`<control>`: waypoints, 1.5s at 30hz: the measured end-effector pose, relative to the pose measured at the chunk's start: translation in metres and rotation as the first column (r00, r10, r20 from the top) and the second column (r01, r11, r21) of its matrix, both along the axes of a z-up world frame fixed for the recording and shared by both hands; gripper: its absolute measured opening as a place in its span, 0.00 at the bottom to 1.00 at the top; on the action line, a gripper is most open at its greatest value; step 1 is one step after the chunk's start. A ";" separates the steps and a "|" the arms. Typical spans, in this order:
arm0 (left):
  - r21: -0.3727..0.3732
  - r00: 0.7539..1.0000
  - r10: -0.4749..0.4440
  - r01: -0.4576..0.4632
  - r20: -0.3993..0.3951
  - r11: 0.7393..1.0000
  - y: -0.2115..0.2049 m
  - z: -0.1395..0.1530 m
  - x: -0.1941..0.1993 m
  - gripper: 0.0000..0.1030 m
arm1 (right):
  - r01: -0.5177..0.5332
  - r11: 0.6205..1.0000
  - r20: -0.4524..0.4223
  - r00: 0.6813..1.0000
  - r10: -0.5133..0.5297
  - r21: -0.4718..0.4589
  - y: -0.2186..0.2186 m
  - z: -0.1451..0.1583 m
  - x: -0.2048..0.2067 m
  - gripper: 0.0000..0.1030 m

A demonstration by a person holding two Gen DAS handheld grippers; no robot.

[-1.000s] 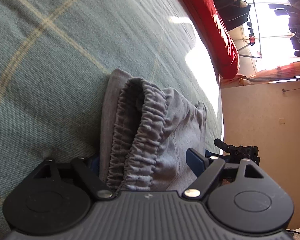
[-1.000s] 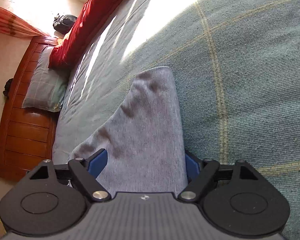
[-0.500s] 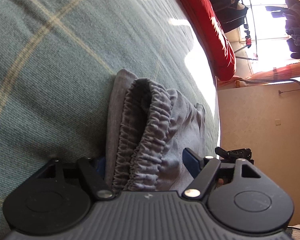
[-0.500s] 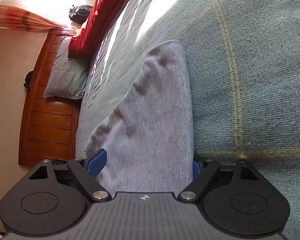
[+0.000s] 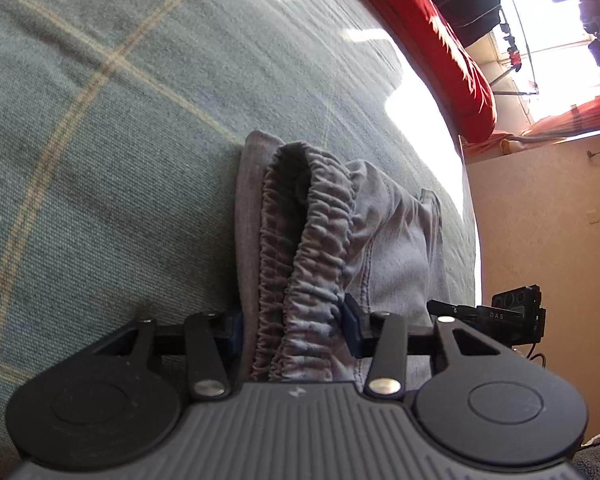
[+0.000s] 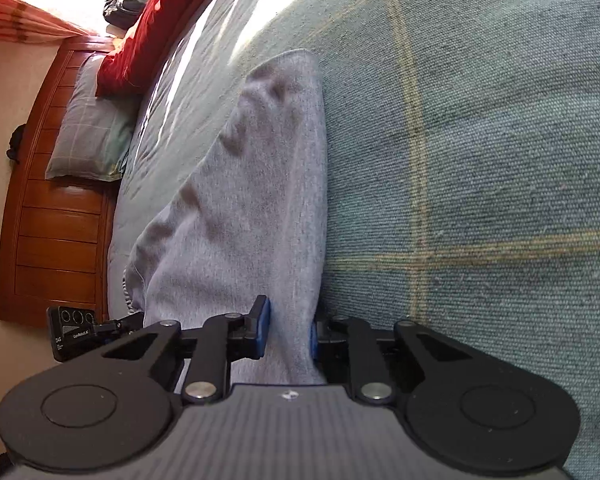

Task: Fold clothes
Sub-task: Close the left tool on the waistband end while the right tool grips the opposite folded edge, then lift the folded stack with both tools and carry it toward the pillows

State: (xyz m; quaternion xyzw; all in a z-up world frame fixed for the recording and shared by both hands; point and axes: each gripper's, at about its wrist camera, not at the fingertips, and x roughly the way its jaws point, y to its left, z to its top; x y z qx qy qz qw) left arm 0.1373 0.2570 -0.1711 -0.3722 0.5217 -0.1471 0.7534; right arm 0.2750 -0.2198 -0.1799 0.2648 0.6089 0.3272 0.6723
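Grey sweatpants [image 5: 392, 236] lie folded on a green plaid bedspread [image 5: 100, 160]. In the left wrist view their gathered elastic waistband [image 5: 316, 248] runs into my left gripper [image 5: 292, 326], whose jaws are closing with both blue pads pressed against the bunched waistband. In the right wrist view the plain grey end of the sweatpants [image 6: 260, 200] stretches away from my right gripper [image 6: 288, 330]. Its jaws are closing too, and they pinch a narrow fold of that grey cloth between the blue pads.
A red duvet [image 5: 432, 28] lies along the far side of the bed, with a checked pillow [image 6: 92, 136] against a wooden headboard [image 6: 48, 216]. Beyond the bed's edge are a beige wall [image 5: 548, 216] and hanging clothes by a bright window [image 5: 540, 8]. Each view shows the other gripper's device [image 6: 74, 336].
Both grippers' jaws have narrowed from wide open around the cloth to pinching it. The left now squeezes the waistband, the right a fold of the grey fabric. Neither hand has shifted much.
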 end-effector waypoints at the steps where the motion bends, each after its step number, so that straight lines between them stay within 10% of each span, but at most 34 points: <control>1: 0.028 1.000 -0.004 0.004 0.000 1.000 -0.003 0.004 0.000 0.41 | -0.010 1.000 0.021 1.000 0.010 -0.029 0.005 0.005 -0.002 0.18; 19: 0.107 0.986 -0.012 -0.006 0.166 0.994 -0.014 0.071 -0.037 0.28 | -0.127 0.952 0.351 0.909 0.224 -0.278 0.058 0.100 -0.023 0.08; 33: 0.129 0.938 0.147 -0.195 0.313 0.972 0.018 0.105 -0.083 0.27 | -0.261 0.874 0.489 0.746 0.451 -0.409 0.173 0.171 -0.013 0.08; 41: 0.079 0.926 0.259 -0.290 0.276 0.954 0.053 0.073 -0.104 0.27 | -0.336 0.804 0.507 0.640 0.577 -0.491 0.288 0.192 0.001 0.00; 45: 0.051 0.927 0.286 -0.306 0.244 0.951 0.060 0.051 -0.106 0.27 | -0.343 0.809 0.483 0.667 0.568 -0.477 0.297 0.184 0.015 0.17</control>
